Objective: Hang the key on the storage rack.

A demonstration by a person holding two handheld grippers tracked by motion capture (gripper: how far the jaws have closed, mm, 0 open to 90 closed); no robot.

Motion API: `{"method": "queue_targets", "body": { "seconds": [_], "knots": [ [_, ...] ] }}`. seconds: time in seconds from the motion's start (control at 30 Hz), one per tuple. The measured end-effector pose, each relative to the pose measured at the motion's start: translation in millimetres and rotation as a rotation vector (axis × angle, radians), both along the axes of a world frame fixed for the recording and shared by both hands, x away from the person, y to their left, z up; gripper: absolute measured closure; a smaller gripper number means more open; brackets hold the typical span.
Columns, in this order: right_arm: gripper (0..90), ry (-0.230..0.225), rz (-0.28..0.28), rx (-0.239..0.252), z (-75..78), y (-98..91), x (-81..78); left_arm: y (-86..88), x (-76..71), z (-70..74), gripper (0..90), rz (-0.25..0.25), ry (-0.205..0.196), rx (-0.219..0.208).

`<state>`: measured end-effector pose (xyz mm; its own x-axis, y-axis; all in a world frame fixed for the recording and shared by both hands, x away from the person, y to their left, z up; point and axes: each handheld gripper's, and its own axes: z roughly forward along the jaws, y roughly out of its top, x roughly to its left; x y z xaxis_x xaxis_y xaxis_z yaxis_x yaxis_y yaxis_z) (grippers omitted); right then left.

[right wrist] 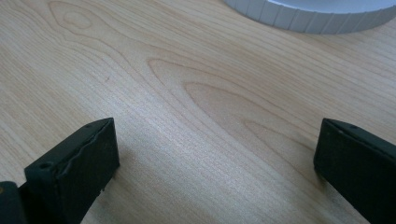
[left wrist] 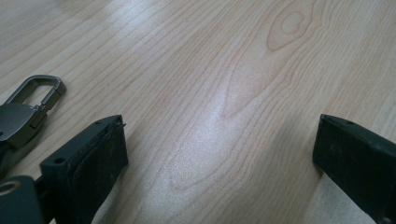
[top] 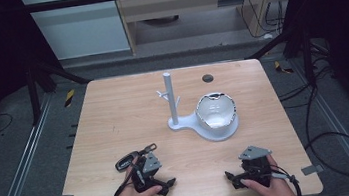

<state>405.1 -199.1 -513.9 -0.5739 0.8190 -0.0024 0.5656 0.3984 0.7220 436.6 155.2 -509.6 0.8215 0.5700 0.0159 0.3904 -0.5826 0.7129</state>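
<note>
A: Where is the key fob right now?

B: It lies flat on the bench, just beside the left gripper, on the far-left side of that gripper. The metal carabiner clip at its end points away from the person, toward the stand. In the left gripper view the clip sits just outside the left jaw, not between the jaws.

A: So nothing is picked up?

B: Nothing. The left gripper rests low over the wood with its jaws spread wide and only bare grain between them. The right gripper is the same: jaws wide apart, nothing between them, near the front edge of the bench.

A: And the stand?

B: The white stand is in the middle of the bench, well apart from both grippers. Its upright post has small pegs, and no peg carries anything that I can see. The round dish on its base looks empty too, though its inside is bright and hard to read. The ribbed rim of the base shows at the top of the right gripper view.

A: How far along, then?

B: I judge this to be the very start. The fob is untouched; if it is meant for a peg or the dish, the grasp, the carry and the placing are all still left.
</note>
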Motion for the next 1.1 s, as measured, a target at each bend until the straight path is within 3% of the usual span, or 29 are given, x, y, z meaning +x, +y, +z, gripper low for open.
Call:
{"method": "queue_targets", "body": {
  "seconds": [0.33, 0.5, 0.6, 0.73, 0.93, 1.1],
  "knots": [
    [0.4, -0.001, 0.001, -0.001, 0.0, -0.1, 0.1, 0.4, 1.3, 1.0, 2.7, -0.019, -0.003, -0.001],
    [0.4, -0.001, 0.001, -0.001, 0.0, -0.1, 0.1, 5.0, -0.2, 10.2, 3.4, -0.031, -0.024, 0.009],
    [0.4, -0.001, 0.001, -0.001, 0.0, -0.1, 0.1, 20.3, -0.2, 21.5, 3.7, 0.000, -0.063, 0.001],
    [0.4, -0.001, 0.001, -0.001, 0.0, -0.1, 0.1, 42.6, 3.7, 30.6, 4.4, 0.068, -0.078, -0.038],
    [0.4, 0.000, -0.001, 0.000, 0.0, 0.1, -0.1, 65.7, 7.8, 35.9, 5.0, 0.131, -0.075, -0.023],
    [0.4, -0.001, -0.009, -0.002, -0.1, 0.2, -0.9, 74.0, 10.8, 40.7, 4.8, 0.142, -0.079, -0.001]
  ]
}}
